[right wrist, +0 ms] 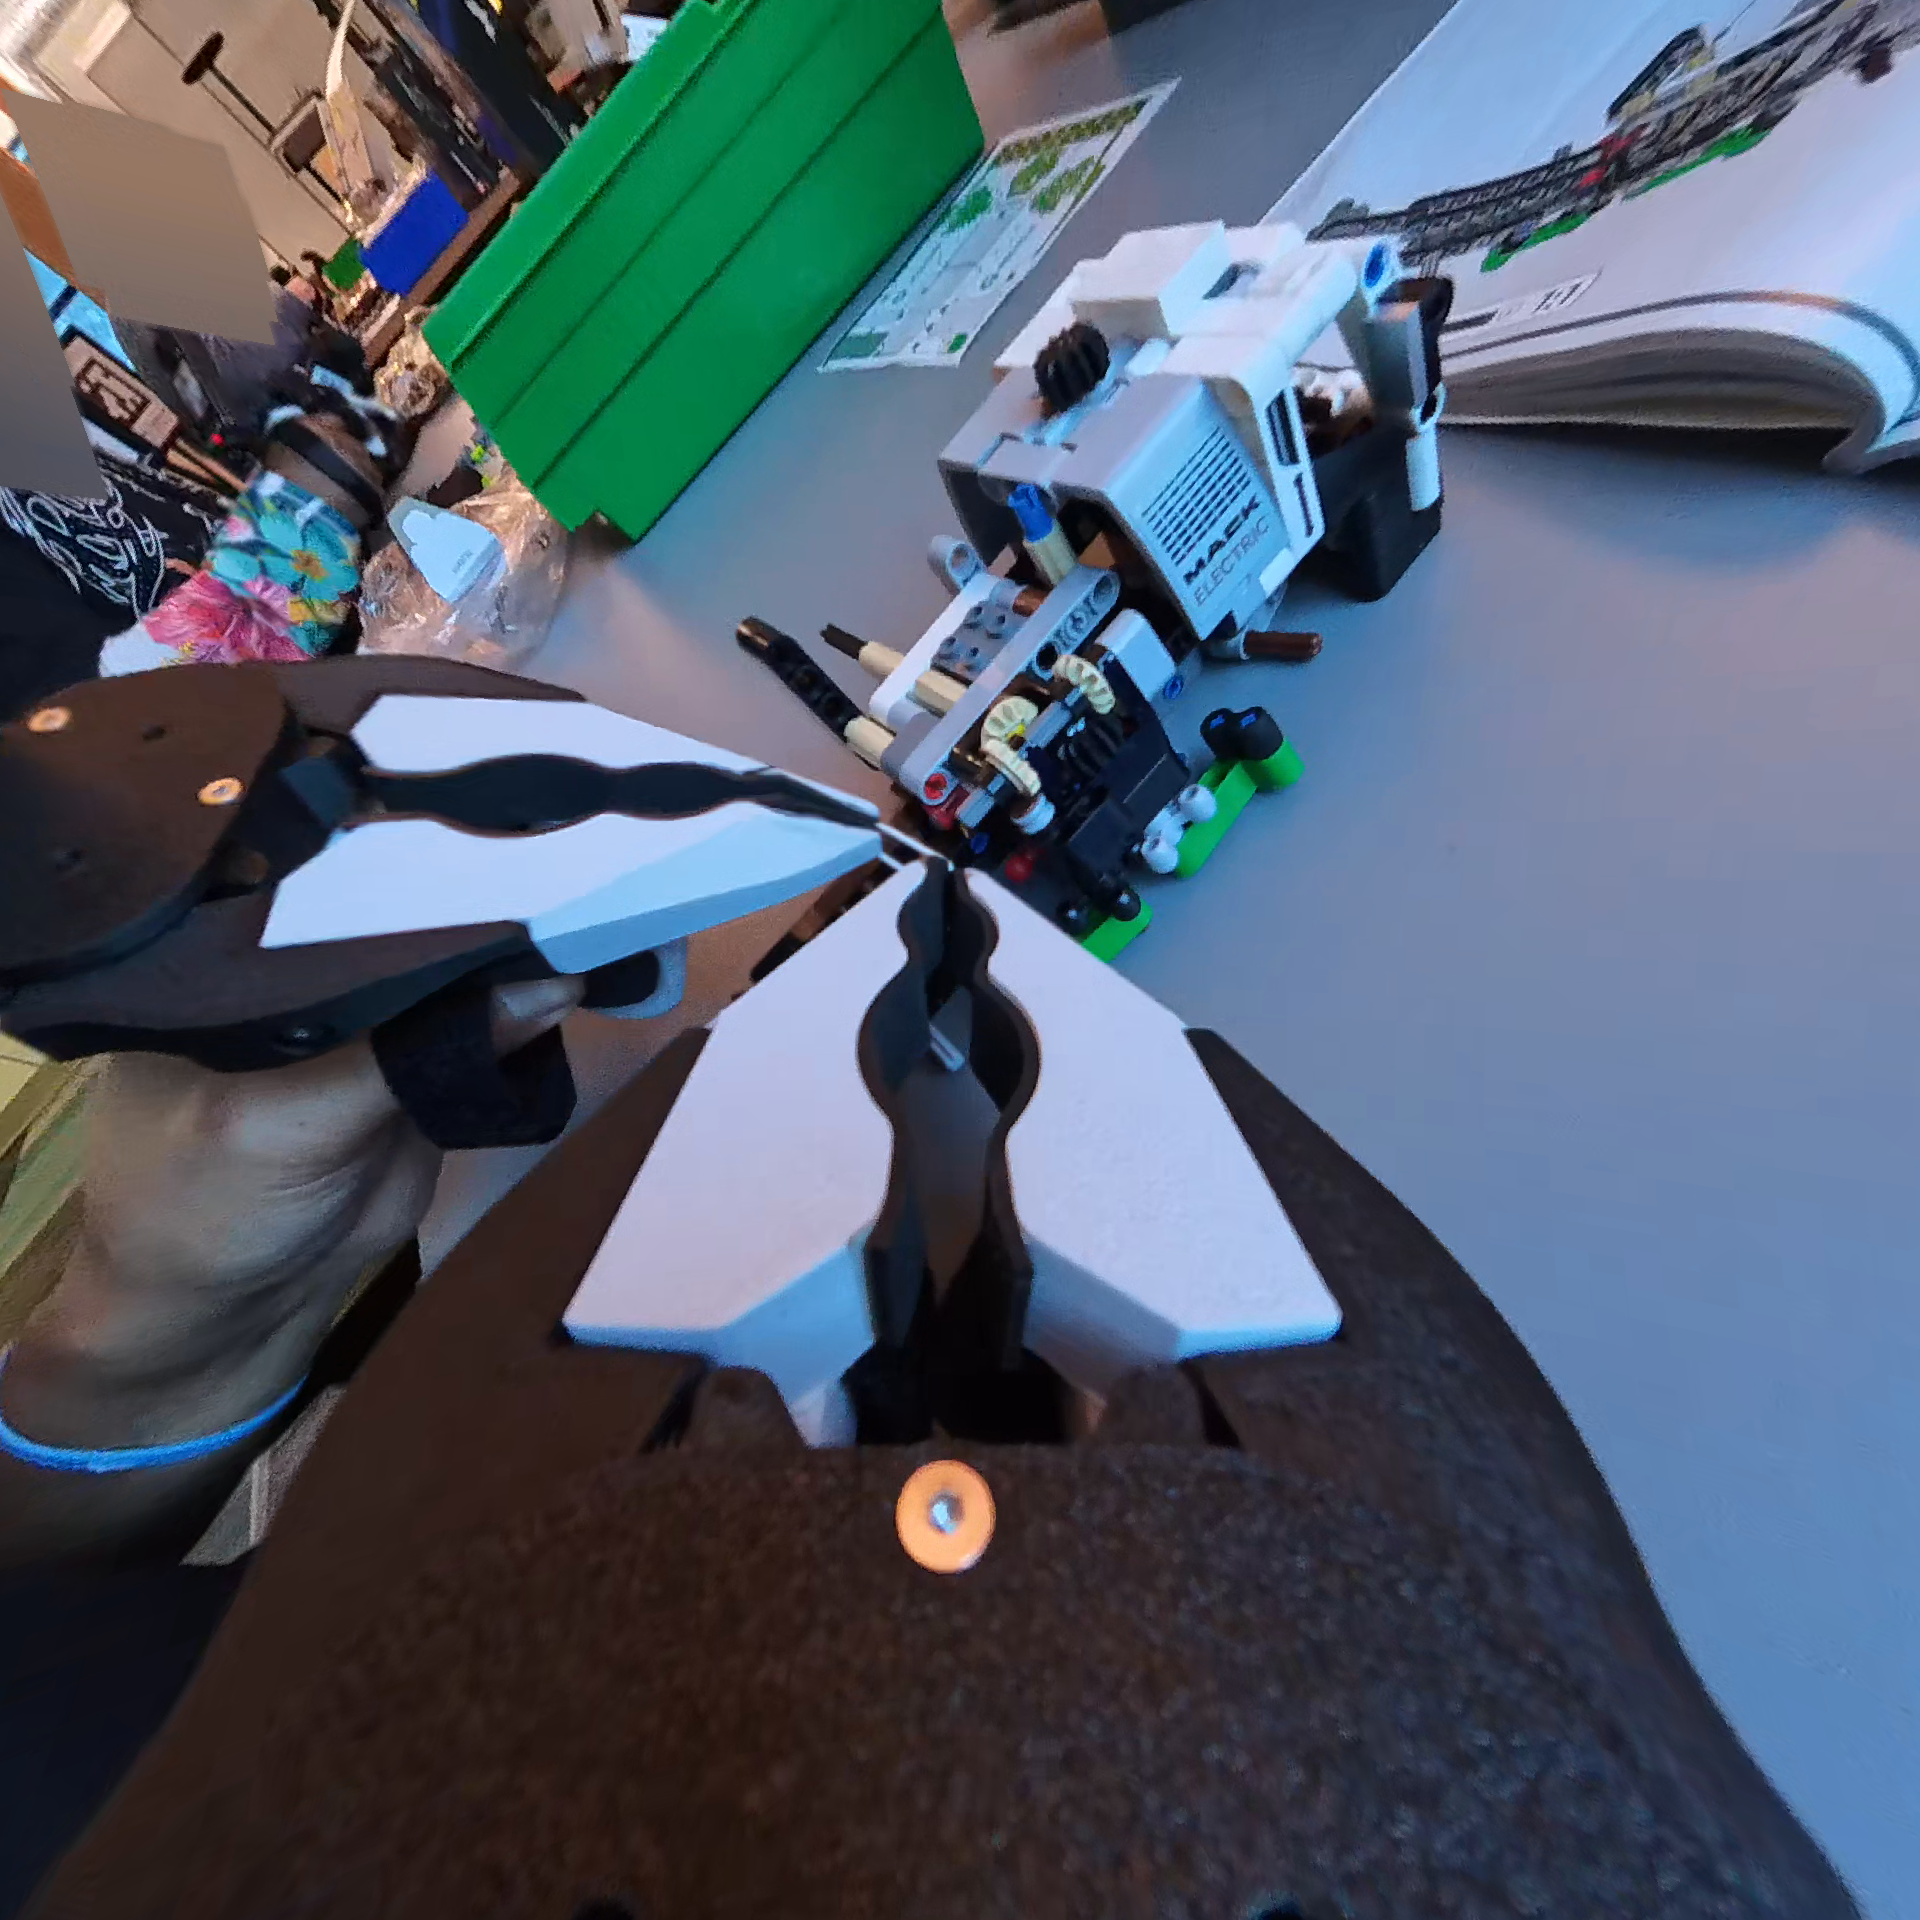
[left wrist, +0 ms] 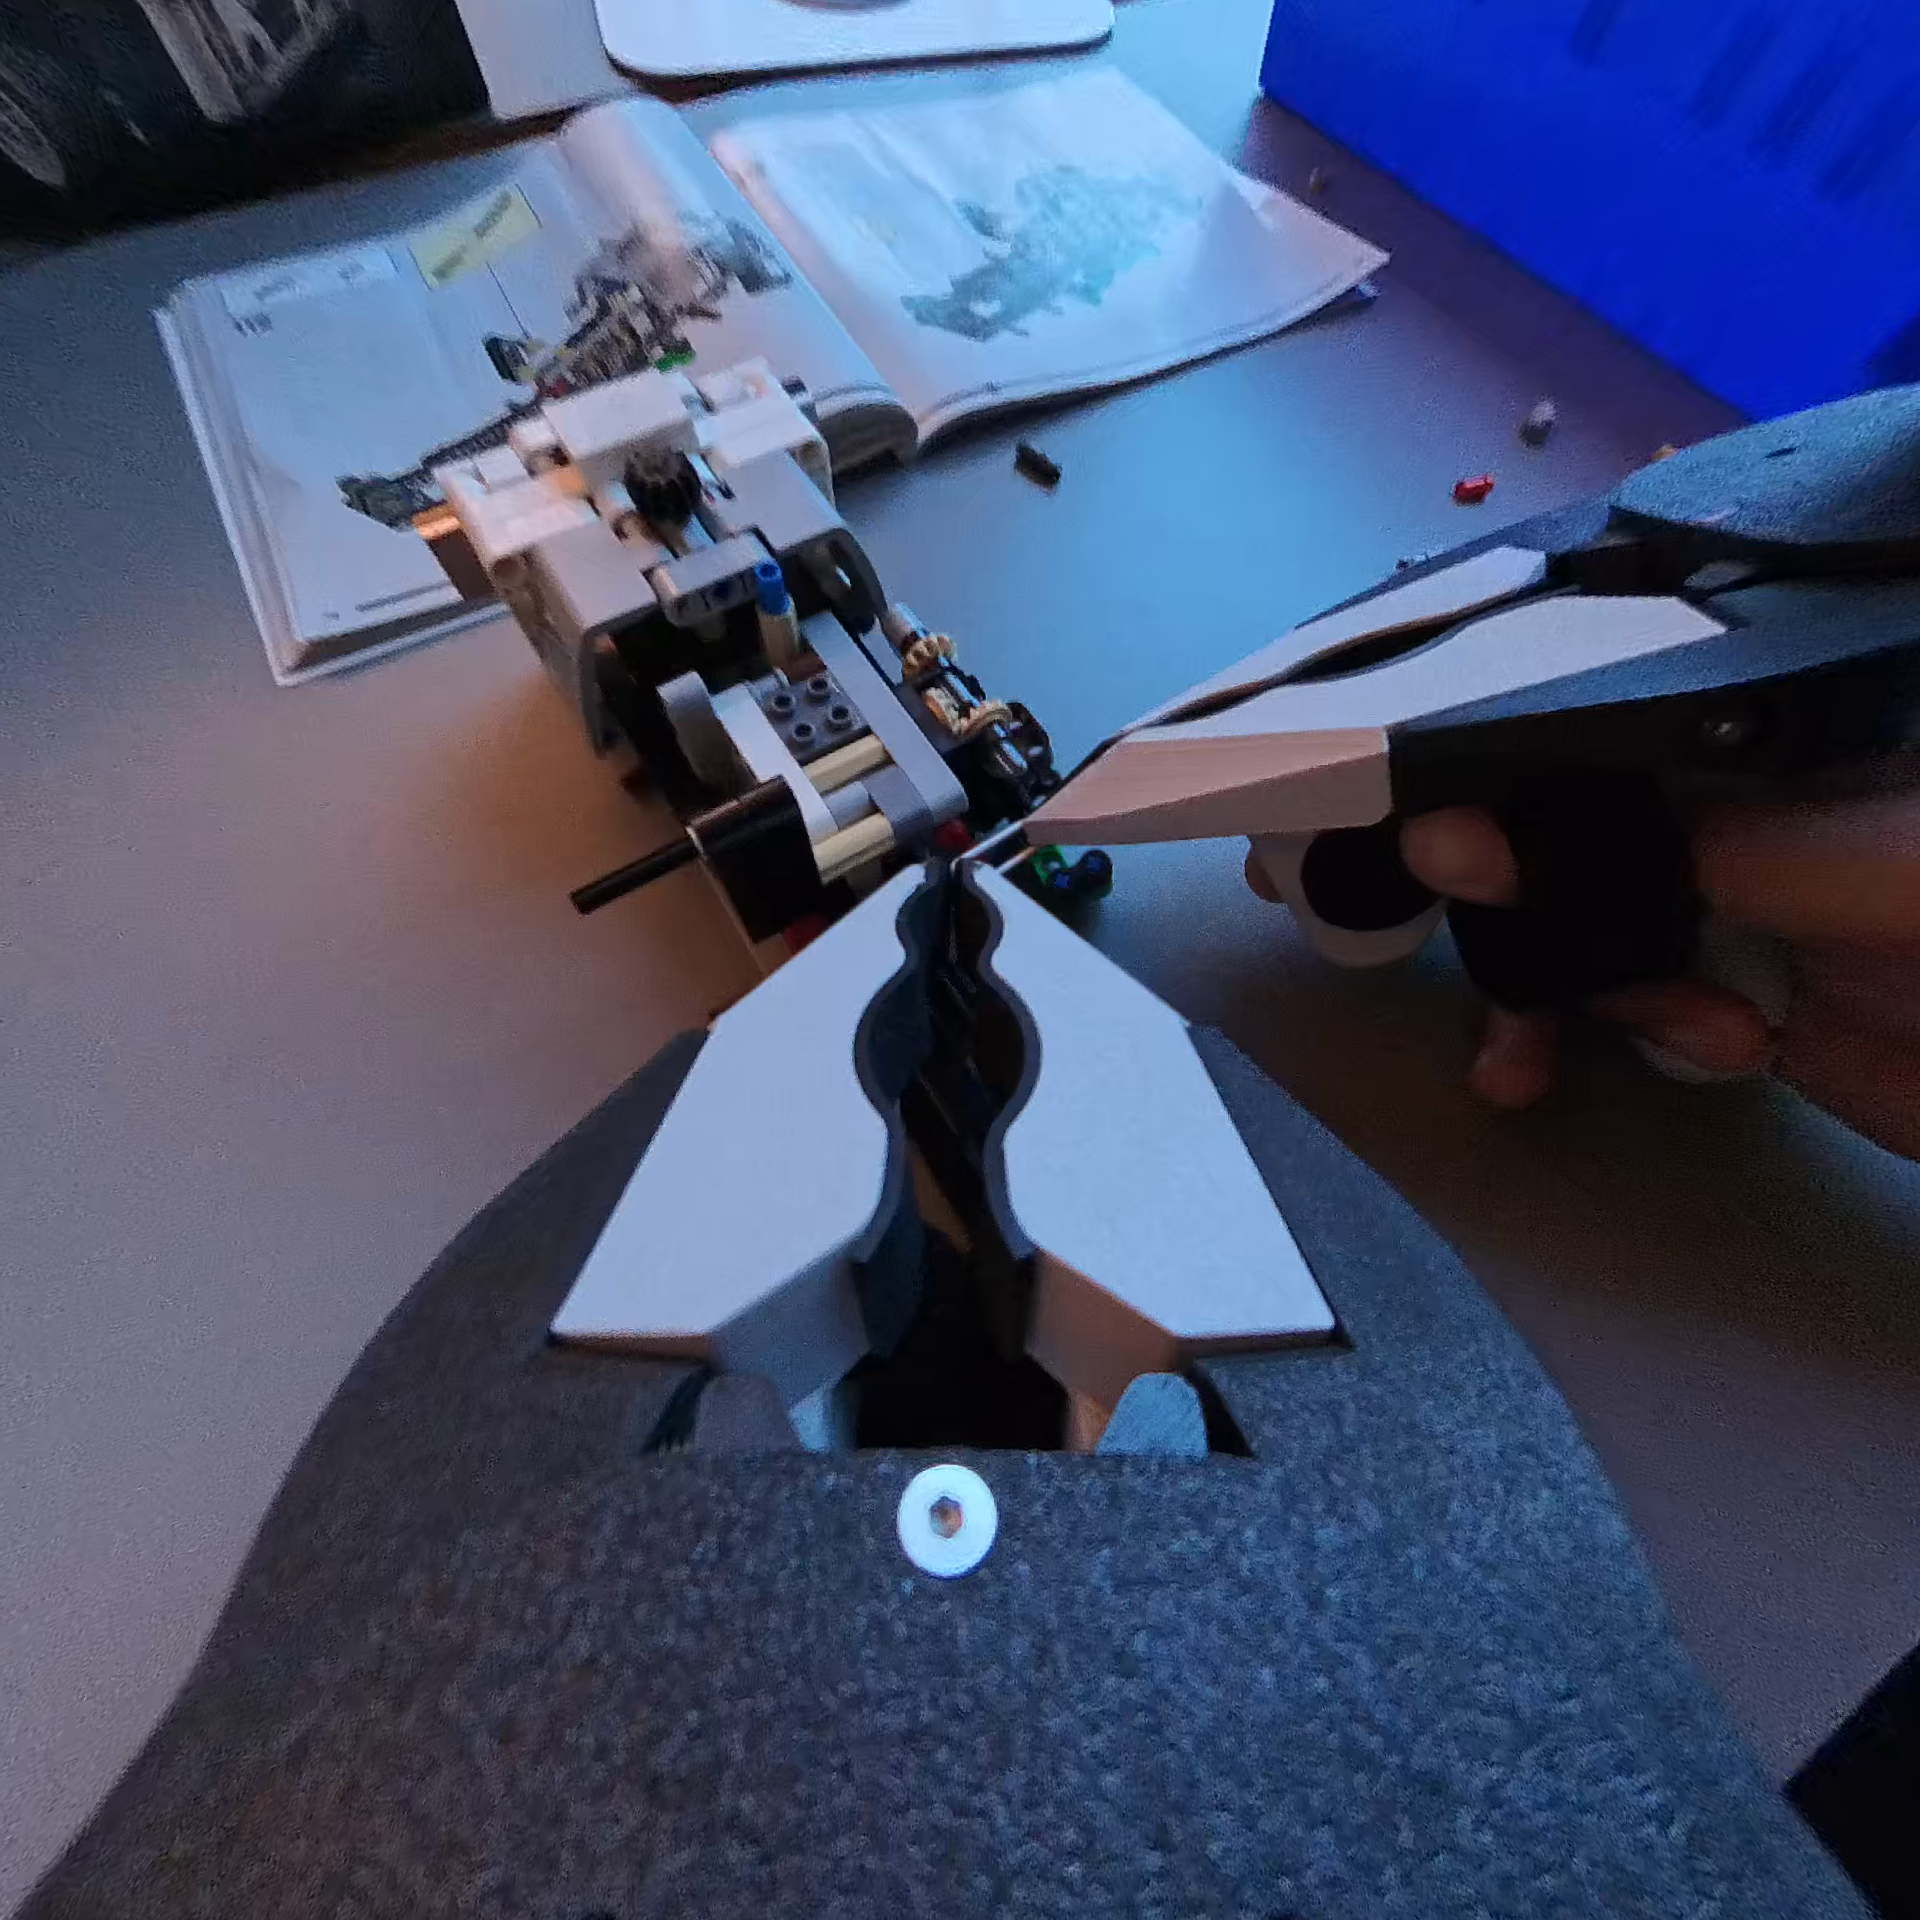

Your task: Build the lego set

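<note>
A: Where's the truck build point(left wrist: 727, 665) from the left gripper point(left wrist: 951, 868)?

B: Straight ahead on the worktop point(left wrist: 260, 935), long axis running away, rear end touching its pressed-together jaws.

A: And the right gripper point(right wrist: 940, 868)?

B: Level, angled in beside it, equally near, jaws closed, possibly pinching a sliver; I can't tell.

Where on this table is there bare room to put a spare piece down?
Left of the lego truck, below the open instruction book, the grey table lies bare. Right of the truck, below the book, is another bare stretch. It is crowded at the truck's near end, where both tools meet, and beside the blue bin, where loose small pieces lie.
</note>
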A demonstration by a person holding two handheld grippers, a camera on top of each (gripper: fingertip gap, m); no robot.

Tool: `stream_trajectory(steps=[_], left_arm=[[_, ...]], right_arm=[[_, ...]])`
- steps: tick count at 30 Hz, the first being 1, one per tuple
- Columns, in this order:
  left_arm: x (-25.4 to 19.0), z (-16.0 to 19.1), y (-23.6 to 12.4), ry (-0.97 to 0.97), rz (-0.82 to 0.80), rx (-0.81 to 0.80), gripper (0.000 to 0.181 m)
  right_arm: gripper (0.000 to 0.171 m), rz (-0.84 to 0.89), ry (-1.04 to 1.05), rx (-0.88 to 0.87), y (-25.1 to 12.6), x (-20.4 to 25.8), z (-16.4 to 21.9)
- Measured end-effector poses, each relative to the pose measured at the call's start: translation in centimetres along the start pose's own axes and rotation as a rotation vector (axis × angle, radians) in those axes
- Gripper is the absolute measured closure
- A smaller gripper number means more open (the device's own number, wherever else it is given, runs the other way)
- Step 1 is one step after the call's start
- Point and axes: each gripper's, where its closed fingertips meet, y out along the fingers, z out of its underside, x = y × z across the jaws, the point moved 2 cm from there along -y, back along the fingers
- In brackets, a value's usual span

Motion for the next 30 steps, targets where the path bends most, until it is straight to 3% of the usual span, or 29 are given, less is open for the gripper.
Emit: stream_trajectory(steps=[30], left_arm=[[0.7, -0.8, 0.5, 0.069, -0.135, -0.006, 0.181]], right_arm=[[0.171, 0.058, 0.057, -0.015, 0.9, -1.0, -0.6]])
